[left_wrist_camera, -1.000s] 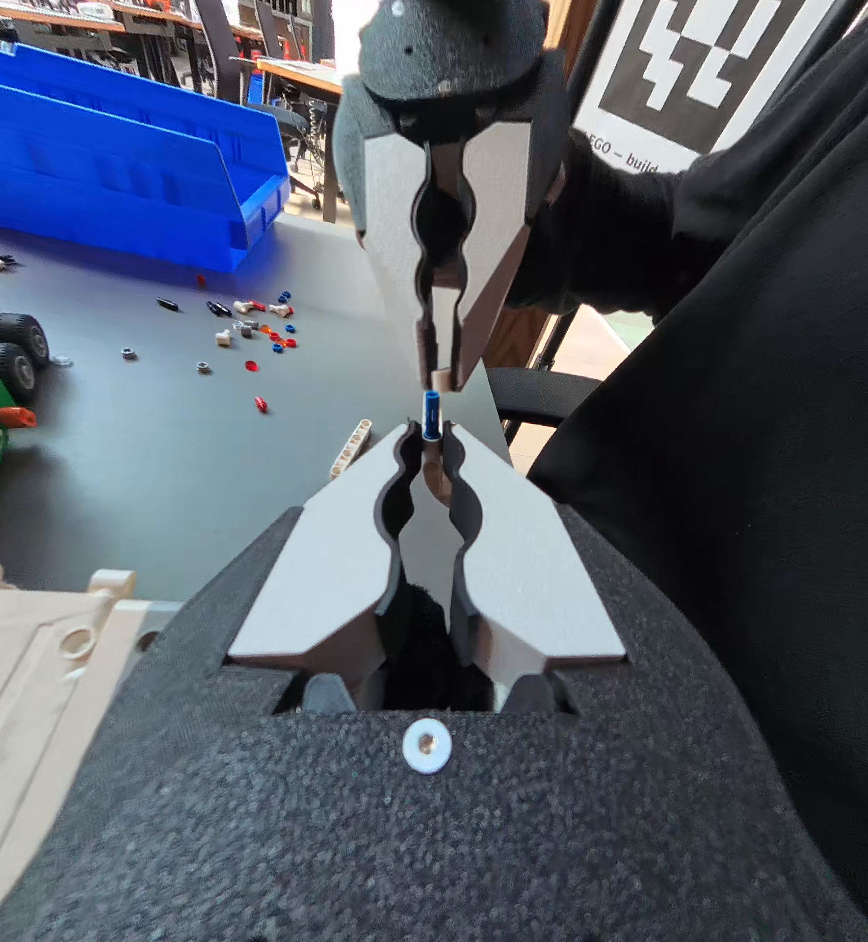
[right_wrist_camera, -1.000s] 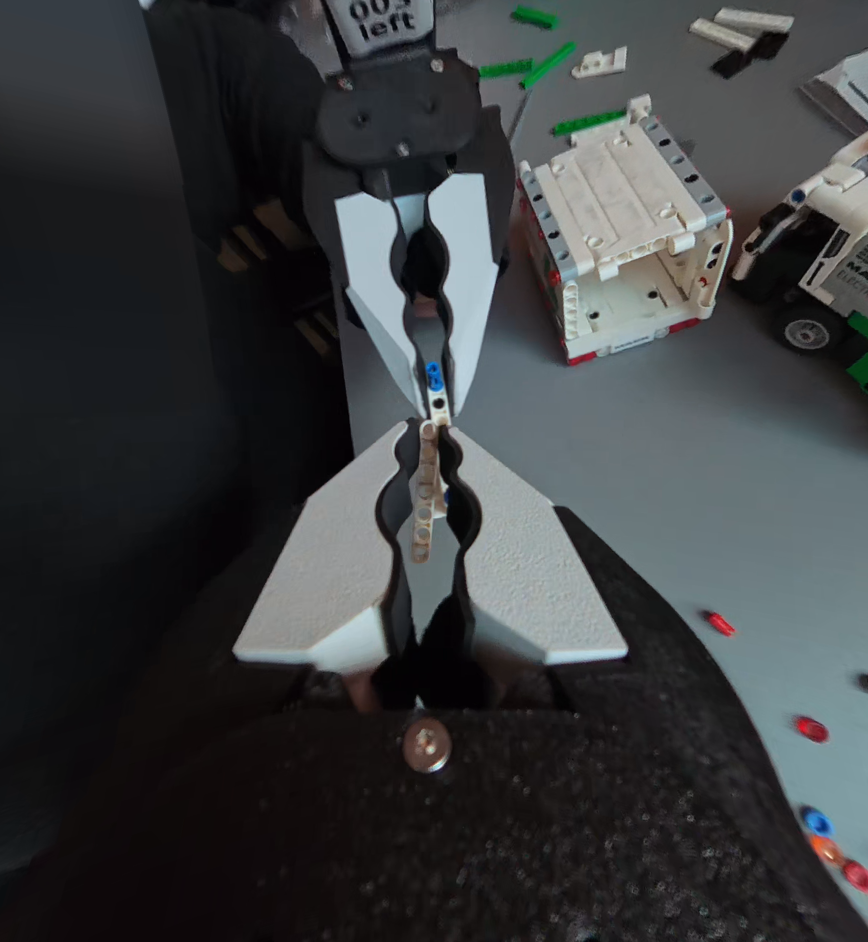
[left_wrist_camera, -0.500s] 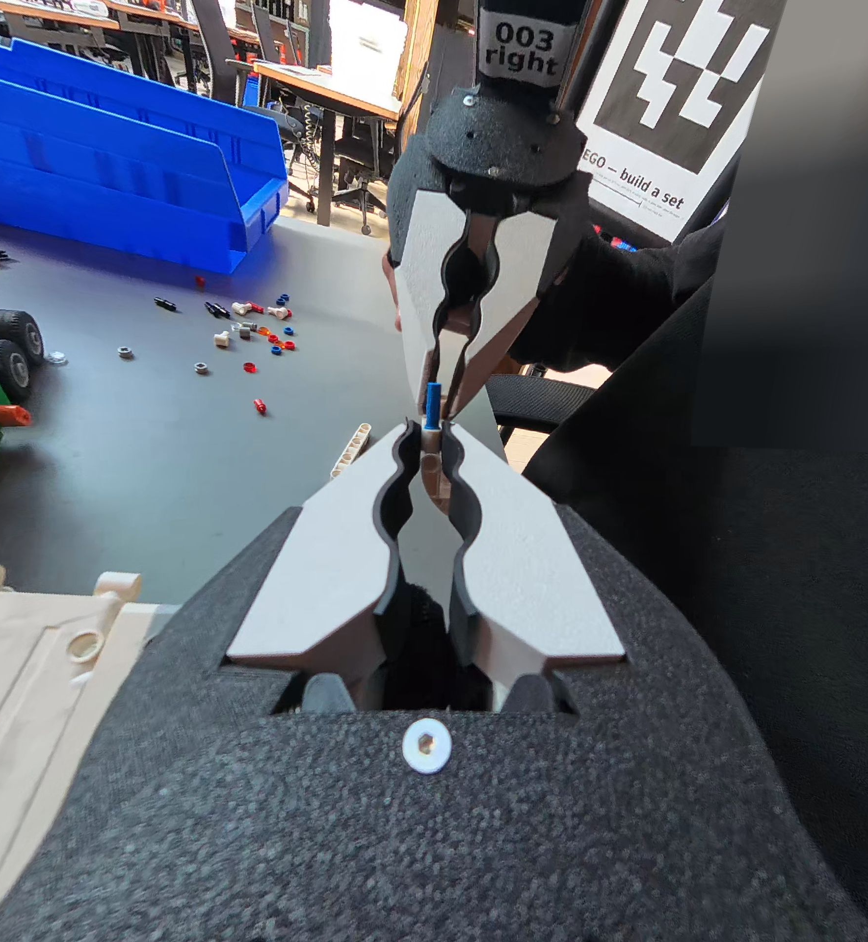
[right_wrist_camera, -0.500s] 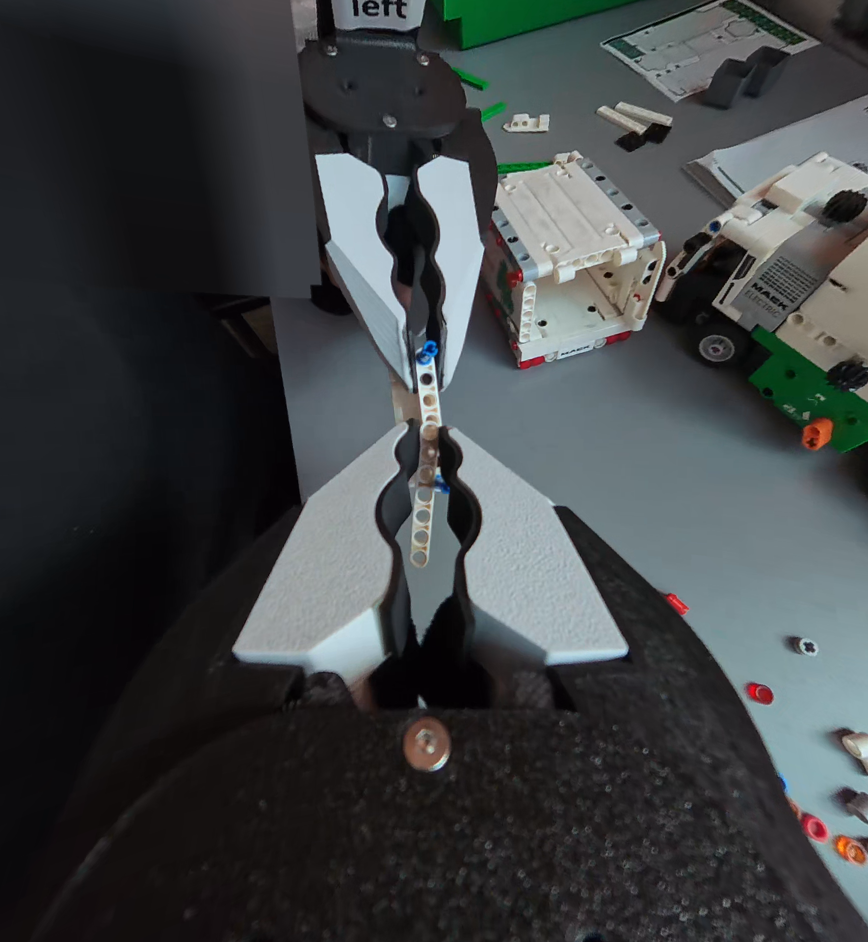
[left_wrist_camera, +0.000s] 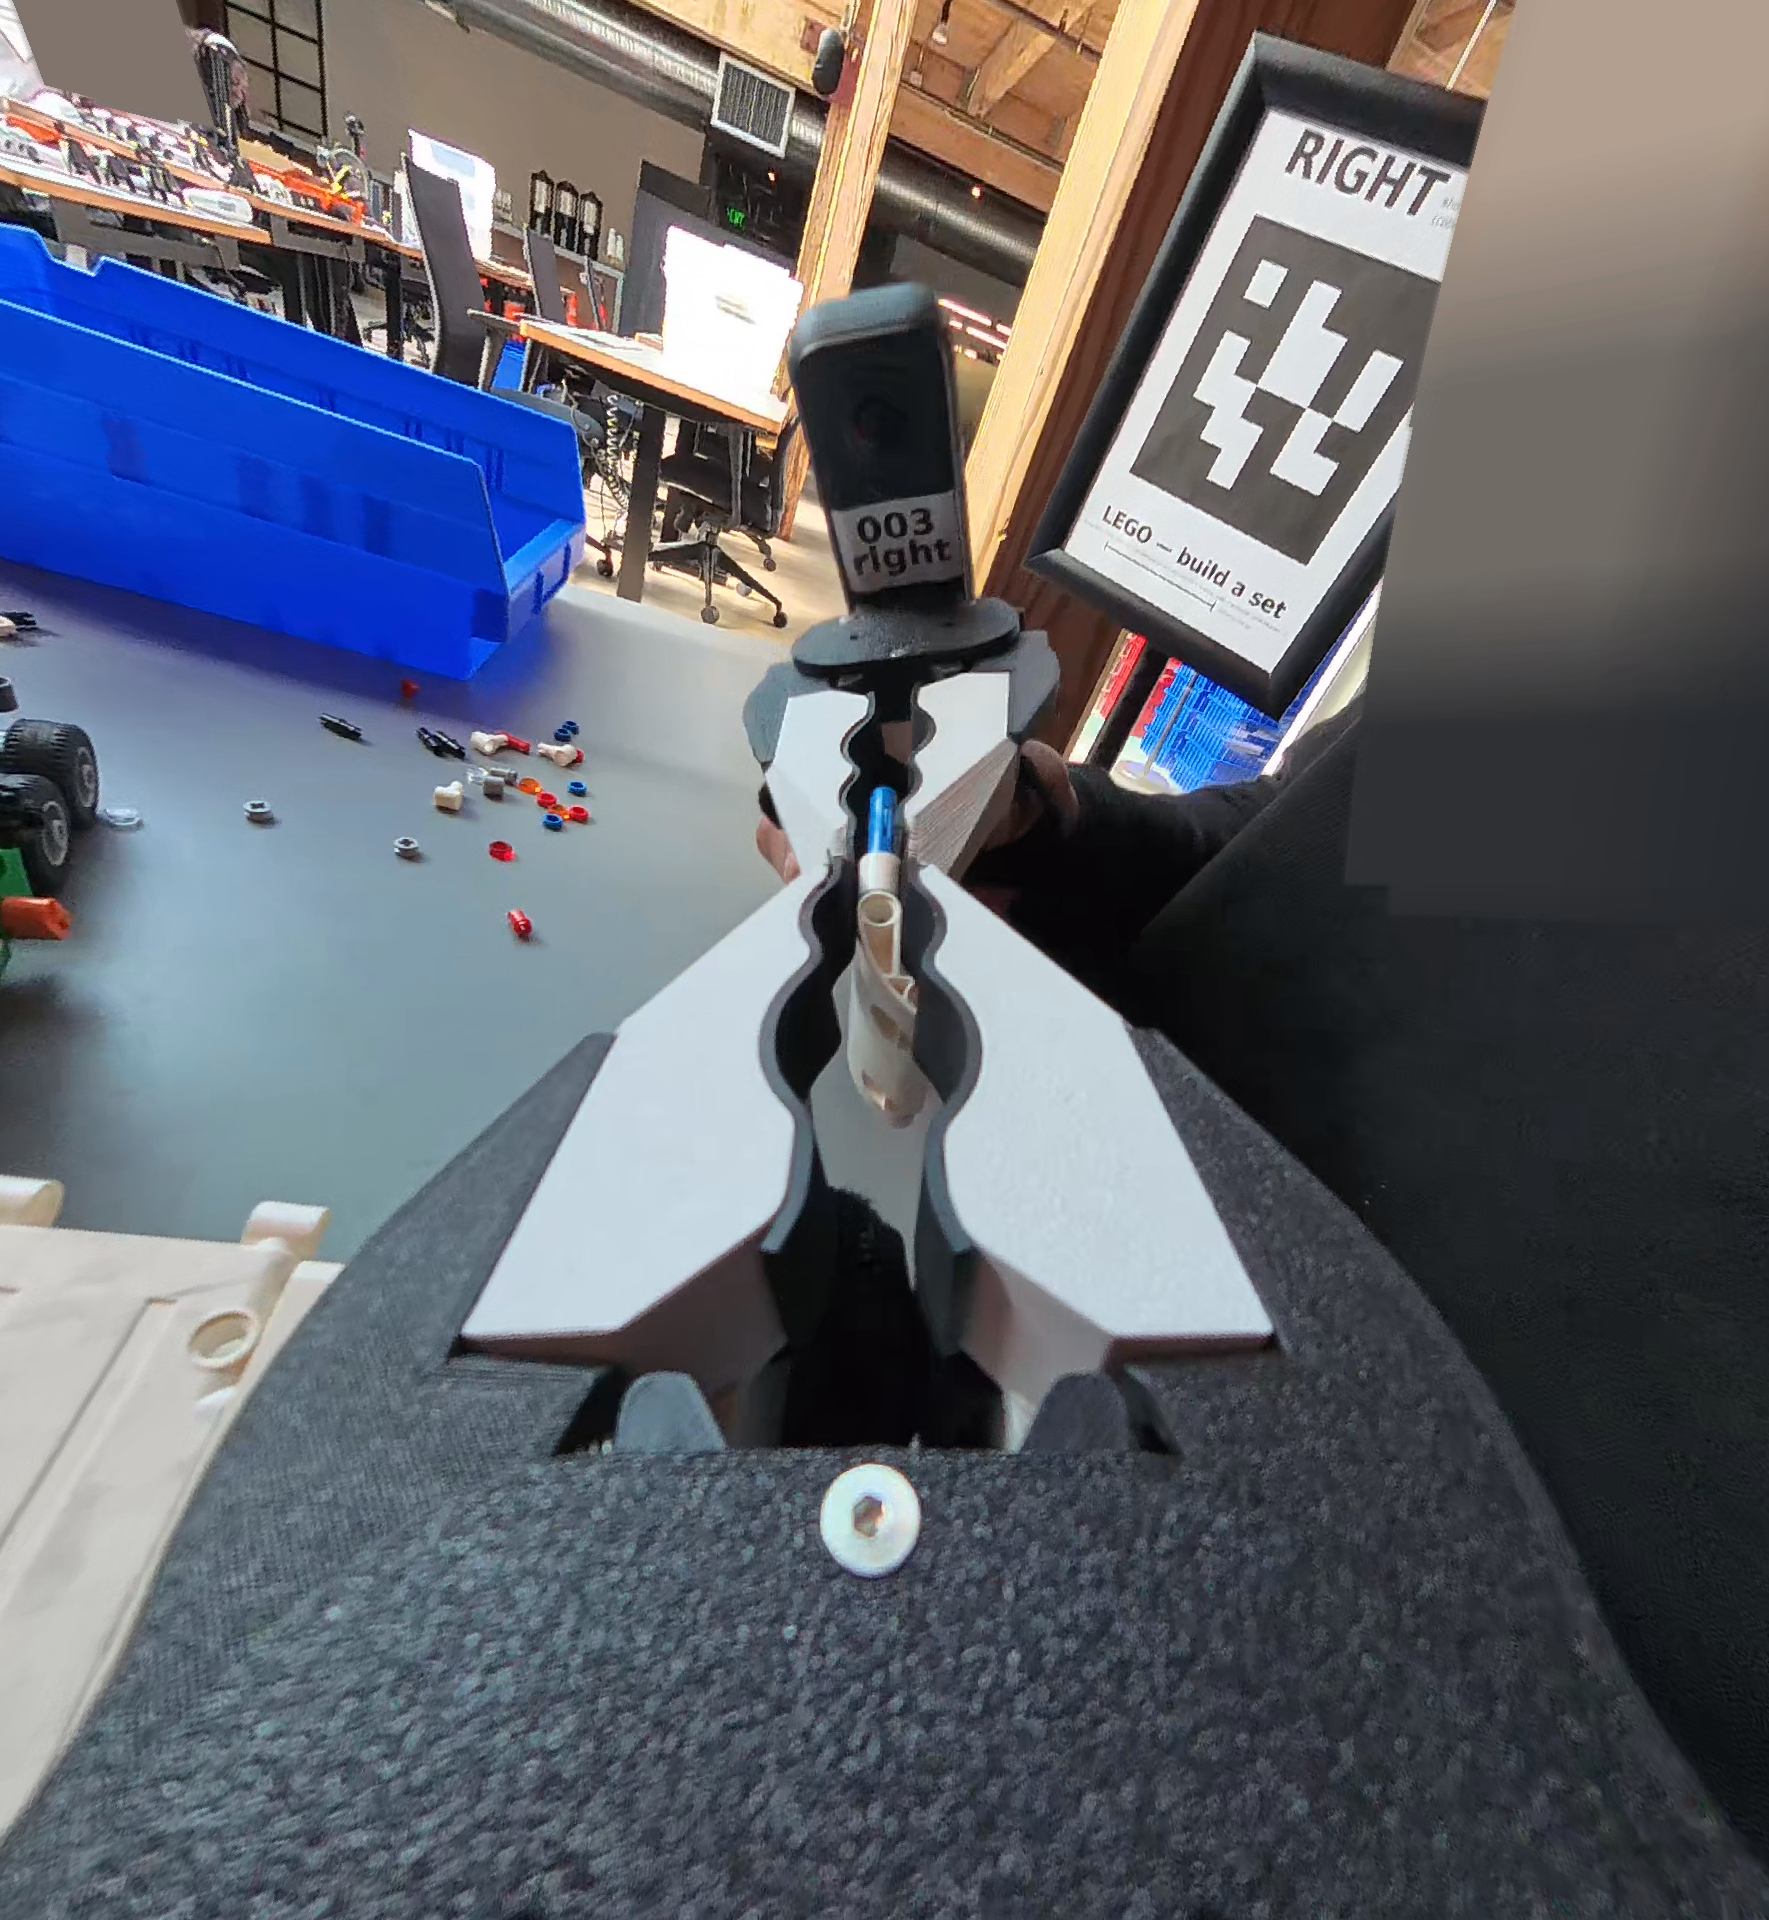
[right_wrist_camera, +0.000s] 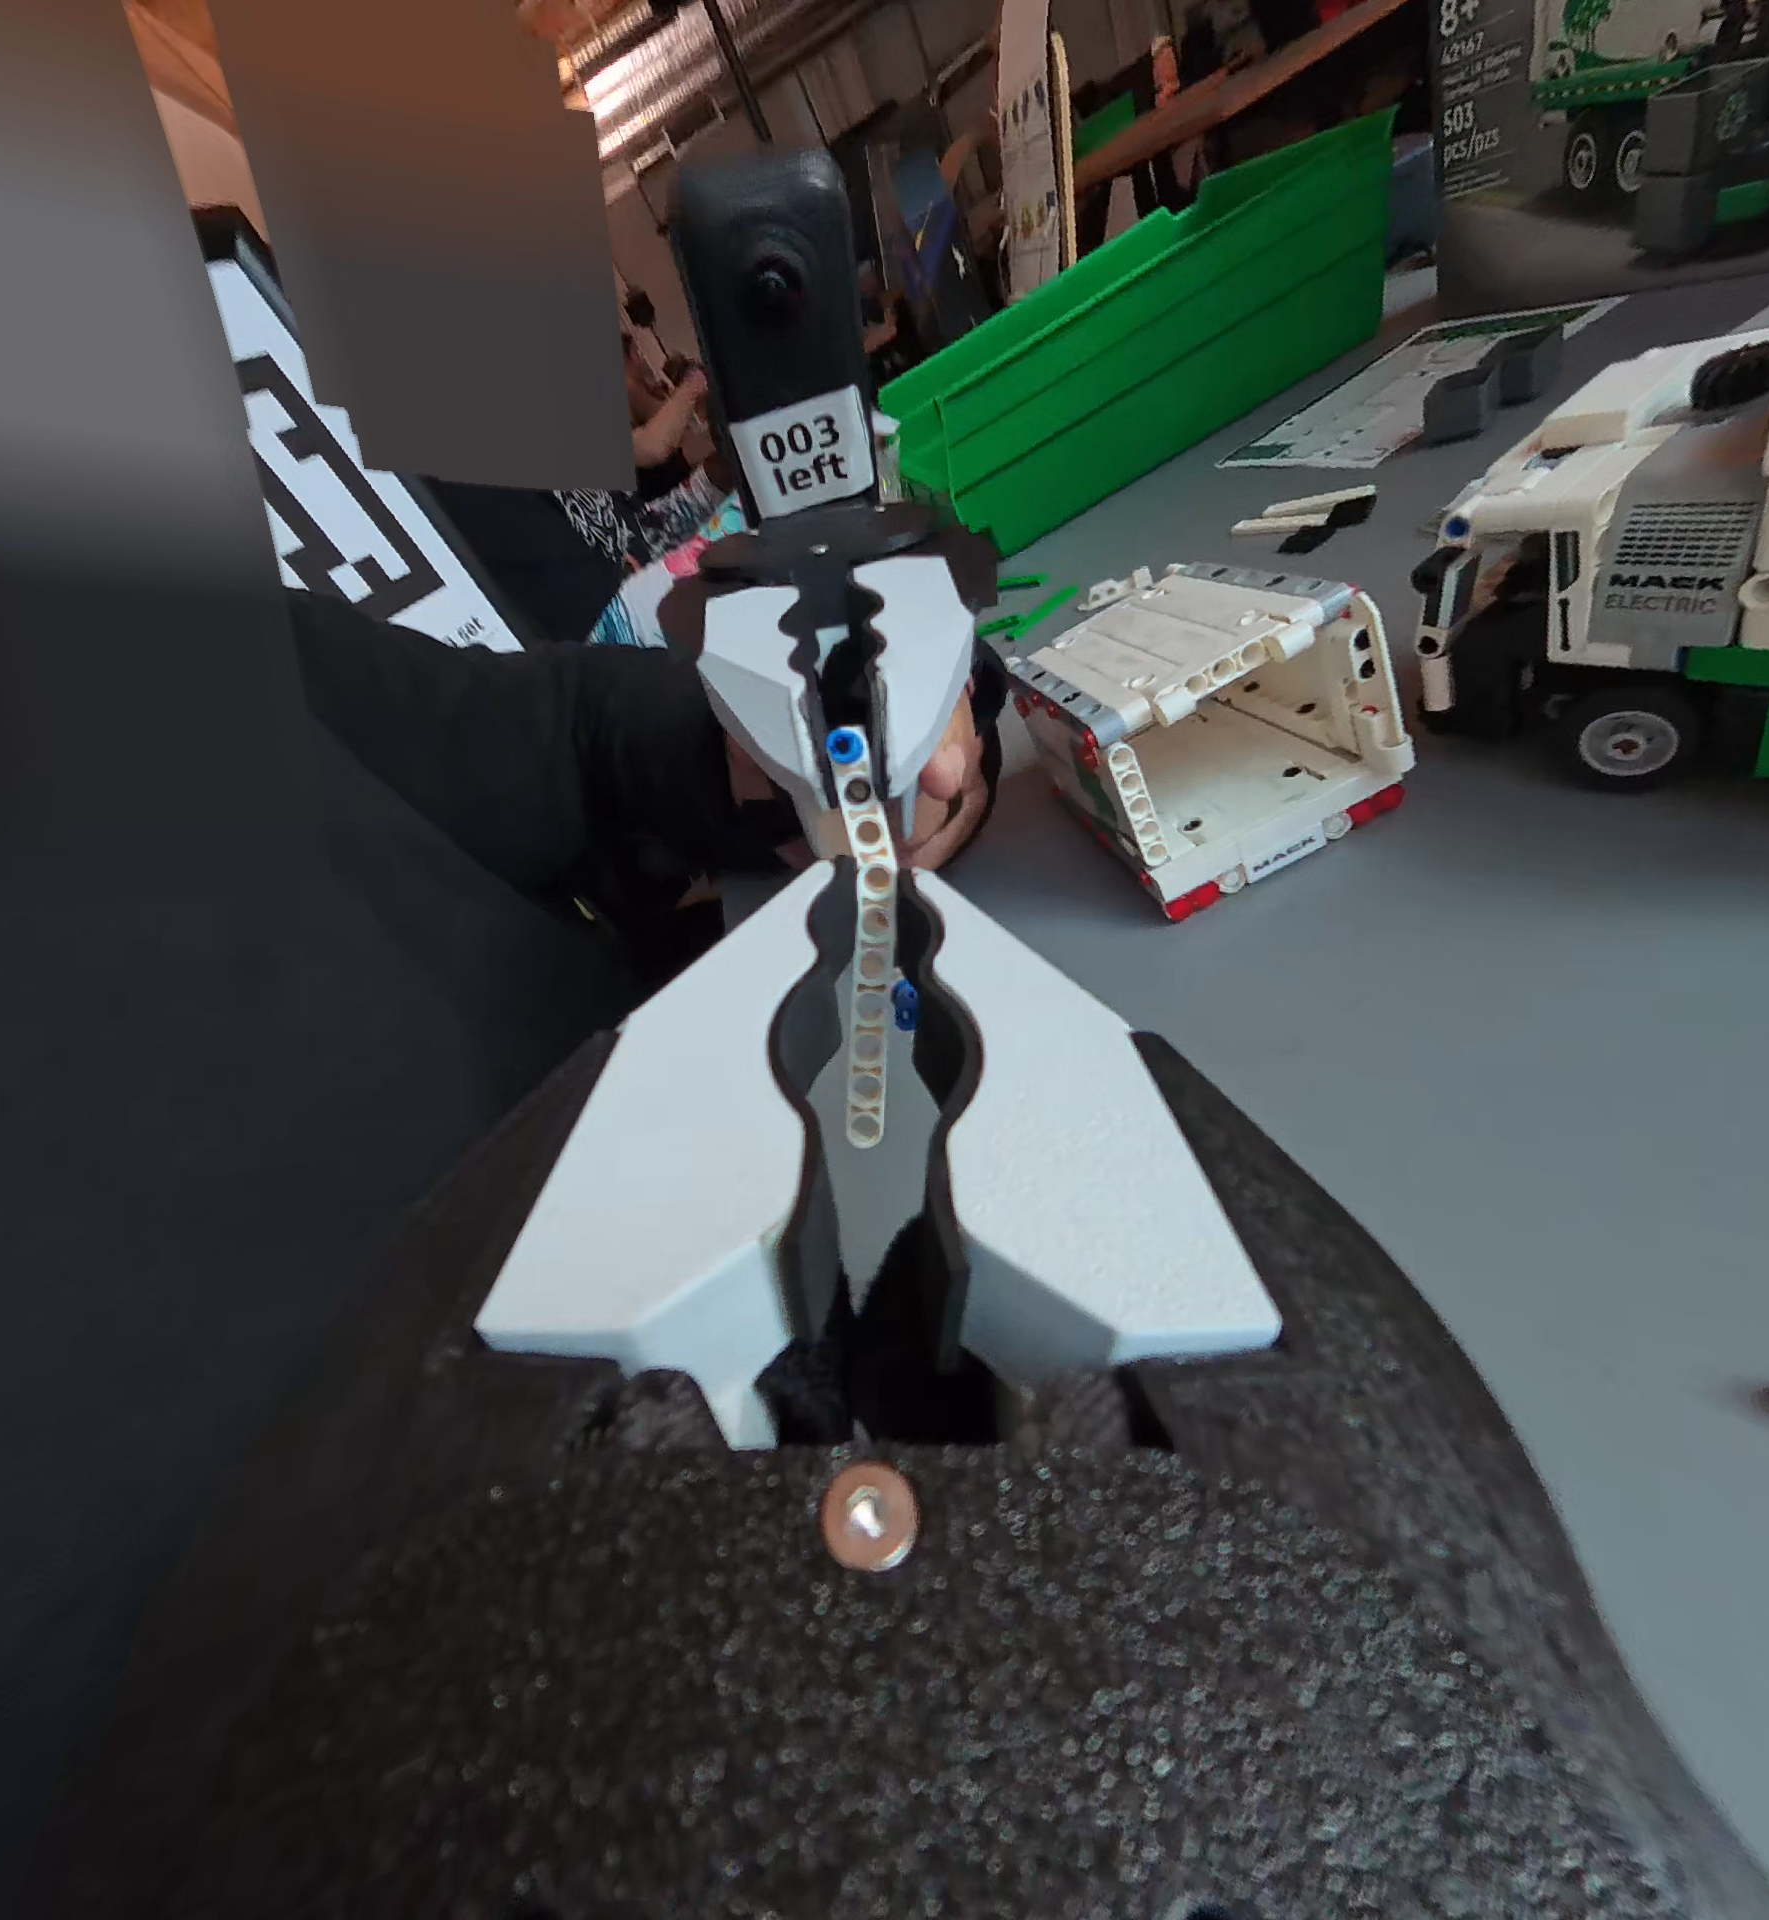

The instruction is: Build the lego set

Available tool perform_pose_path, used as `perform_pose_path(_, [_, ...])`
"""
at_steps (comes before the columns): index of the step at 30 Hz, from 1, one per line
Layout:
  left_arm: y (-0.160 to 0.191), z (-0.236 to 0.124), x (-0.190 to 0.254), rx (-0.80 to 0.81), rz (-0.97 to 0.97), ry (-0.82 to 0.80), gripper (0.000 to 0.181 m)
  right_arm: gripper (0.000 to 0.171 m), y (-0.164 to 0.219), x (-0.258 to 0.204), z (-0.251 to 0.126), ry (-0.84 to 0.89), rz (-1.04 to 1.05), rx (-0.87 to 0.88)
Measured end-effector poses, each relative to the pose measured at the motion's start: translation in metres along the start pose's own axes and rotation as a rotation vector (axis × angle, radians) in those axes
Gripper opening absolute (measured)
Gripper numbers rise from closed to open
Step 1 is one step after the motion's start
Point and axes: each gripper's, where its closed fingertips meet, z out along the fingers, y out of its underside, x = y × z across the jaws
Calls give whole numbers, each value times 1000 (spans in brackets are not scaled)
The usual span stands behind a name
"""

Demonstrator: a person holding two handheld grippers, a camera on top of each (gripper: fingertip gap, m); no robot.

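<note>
My left gripper [left_wrist_camera: 875,883] is shut on a white beam [left_wrist_camera: 875,997] that lies lengthwise in its jaws. A blue pin [left_wrist_camera: 882,821] sticks out past the tips, in between the fingers of my right gripper [left_wrist_camera: 885,836] opposite. My right gripper [right_wrist_camera: 869,878] is shut on a long white holed beam [right_wrist_camera: 867,987]. Its far end carries a blue pin [right_wrist_camera: 841,743] and sits between the tips of the left gripper [right_wrist_camera: 859,805]. A second blue pin [right_wrist_camera: 903,1003] shows beside the beam. I cannot tell whether this is one beam or two joined.
On the grey table are a white-and-green truck [right_wrist_camera: 1638,623], a white box body [right_wrist_camera: 1223,717], a green bin [right_wrist_camera: 1171,343], a blue bin [left_wrist_camera: 236,468] and scattered small parts [left_wrist_camera: 506,779]. A white panel [left_wrist_camera: 80,1403] lies near left. A dark sleeve [right_wrist_camera: 547,748] and a framed sign [left_wrist_camera: 1254,384] are close. My two grippers' fingertips are within a few centimetres of each other. From either gripper's tips it is about 15 cm to the white-and-green truck [right_wrist_camera: 1638,623].
The blue pin's tip stood a short gap from the right gripper's tips a second ago and now sits between them. Both grippers have tilted up and face each other more level.
</note>
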Motion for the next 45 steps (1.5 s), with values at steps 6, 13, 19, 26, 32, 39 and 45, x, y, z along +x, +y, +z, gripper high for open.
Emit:
perform_pose_path(6, [0, 4, 4, -2, 16, 19, 5, 6, -9, 1, 0, -46, 71, 93])
perform_pose_path(13, [20, 7, -8, -131, 80, -63, 5, 6, -13, 4, -20, 65, -195, 41])
perform_pose_path(19, [20, 7, -6, -129, 78, -48, 5, 6, -6, 8, -13, 67, -176, 28])
perform_pose_path(26, [21, 7, -8, -136, 88, -61, 5, 6, -7, 9, -12, 14, -81, 73])
perform_pose_path(32, [22, 6, -10, -143, 86, -72, 5, 6, -8, 9, -10, -5, -48, 85])
perform_pose_path(39, [21, 6, -14, -145, 131, -115, 5, 5, -8, 11, -9, -19, 46, 118])
perform_pose_path(45, [20, 5, -19, -179, 286, -223, 5, 5, -8, 15, -9, -36, 147, 132])
